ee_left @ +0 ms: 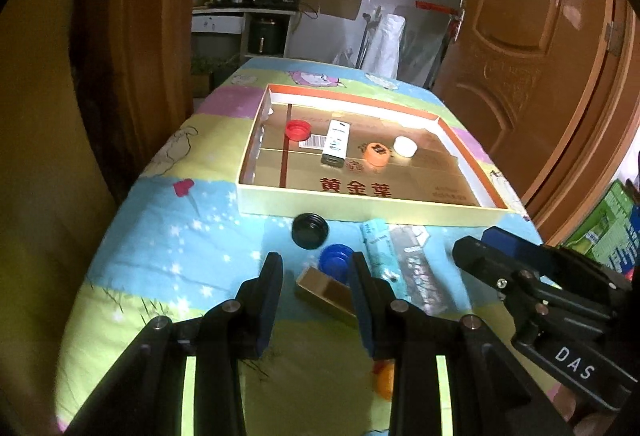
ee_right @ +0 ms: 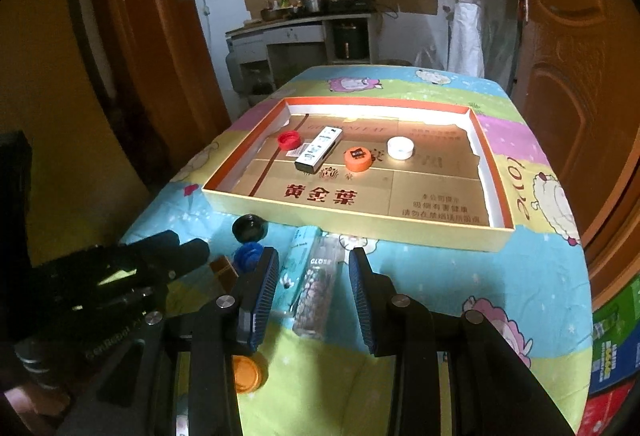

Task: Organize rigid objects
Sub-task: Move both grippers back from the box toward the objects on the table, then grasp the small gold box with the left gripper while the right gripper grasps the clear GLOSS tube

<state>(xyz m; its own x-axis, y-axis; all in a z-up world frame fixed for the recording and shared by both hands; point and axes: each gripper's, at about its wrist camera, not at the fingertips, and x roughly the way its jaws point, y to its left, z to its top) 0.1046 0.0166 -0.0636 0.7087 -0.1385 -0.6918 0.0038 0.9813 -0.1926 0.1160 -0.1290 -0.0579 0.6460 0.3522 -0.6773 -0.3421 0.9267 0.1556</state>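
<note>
Between the open left gripper [ee_left: 316, 276] fingers lies a brown box [ee_left: 326, 294].

Four items lie in the tray [ee_right: 352, 214], others [ee_right: 316, 288] before it.

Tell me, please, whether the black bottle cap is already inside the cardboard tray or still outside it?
Outside. The black bottle cap sits on the tablecloth just in front of the cardboard tray's near wall, beside the blue cap.

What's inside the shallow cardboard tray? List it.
Inside the tray: a red cap, a white rectangular box, an orange cap and a white cap, all on the printed cardboard floor. The near wall hides the floor strip right behind it.
</note>
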